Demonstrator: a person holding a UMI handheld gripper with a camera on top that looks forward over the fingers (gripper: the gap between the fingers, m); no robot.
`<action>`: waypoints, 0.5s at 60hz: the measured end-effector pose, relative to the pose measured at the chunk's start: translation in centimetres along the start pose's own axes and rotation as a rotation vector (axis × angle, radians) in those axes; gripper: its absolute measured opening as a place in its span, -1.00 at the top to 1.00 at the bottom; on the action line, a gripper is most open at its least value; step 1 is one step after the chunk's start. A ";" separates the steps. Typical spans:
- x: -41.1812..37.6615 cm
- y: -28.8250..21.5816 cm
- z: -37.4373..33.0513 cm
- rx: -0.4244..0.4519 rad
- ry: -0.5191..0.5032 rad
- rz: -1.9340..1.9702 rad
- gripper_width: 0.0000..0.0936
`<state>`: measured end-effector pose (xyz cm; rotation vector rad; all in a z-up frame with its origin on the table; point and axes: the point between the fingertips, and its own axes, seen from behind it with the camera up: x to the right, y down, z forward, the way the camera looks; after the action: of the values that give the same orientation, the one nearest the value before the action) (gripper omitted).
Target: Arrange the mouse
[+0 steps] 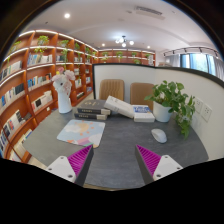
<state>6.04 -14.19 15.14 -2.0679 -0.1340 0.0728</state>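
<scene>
Gripper [112, 160] fingers apart, mouse [159, 135] ahead on table [115, 150], potted plant [172, 100] beyond.

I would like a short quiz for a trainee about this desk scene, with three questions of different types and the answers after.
1. True or false: the claw is shut on the mouse.
2. Which thing stands nearest to the mouse?
A. the white vase
B. the potted plant
C. the stack of books
3. Fill in: the patterned mouse mat lies on the table ahead of the claw's ______ finger.

Key
1. False: the claw is open and holds nothing; the mouse rests on the table beyond the right finger.
2. B
3. left
</scene>
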 end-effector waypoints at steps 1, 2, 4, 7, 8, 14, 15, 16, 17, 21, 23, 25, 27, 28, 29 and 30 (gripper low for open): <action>0.0 0.3 -0.1 -0.012 -0.001 0.001 -0.79; -0.1 0.6 -0.1 -0.021 -0.002 0.004 -0.79; 0.3 1.6 0.3 -0.030 0.002 0.011 -0.79; 1.6 2.0 1.4 -0.037 0.014 0.013 -0.79; 2.5 2.3 1.9 -0.036 0.013 0.014 -0.79; 4.7 3.0 3.5 -0.042 0.019 0.038 -0.81; 5.1 3.1 3.7 -0.048 0.022 0.039 -0.81; 5.6 3.3 4.0 -0.052 0.026 0.040 -0.81; 6.2 3.5 4.3 -0.057 0.034 0.042 -0.81; 8.8 4.5 5.4 -0.082 0.070 0.055 -0.81; 10.2 5.1 6.0 -0.097 0.085 0.067 -0.80; 11.6 5.6 6.8 -0.108 0.099 0.079 -0.80; 13.0 6.0 6.9 -0.124 0.117 0.085 -0.80; 13.8 6.4 8.0 -0.129 0.123 0.086 -0.81; 14.5 6.6 7.8 -0.140 0.132 0.085 -0.81; 15.3 7.0 8.8 -0.147 0.138 0.083 -0.80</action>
<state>20.71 -7.91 4.90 -2.2179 0.0325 -0.0294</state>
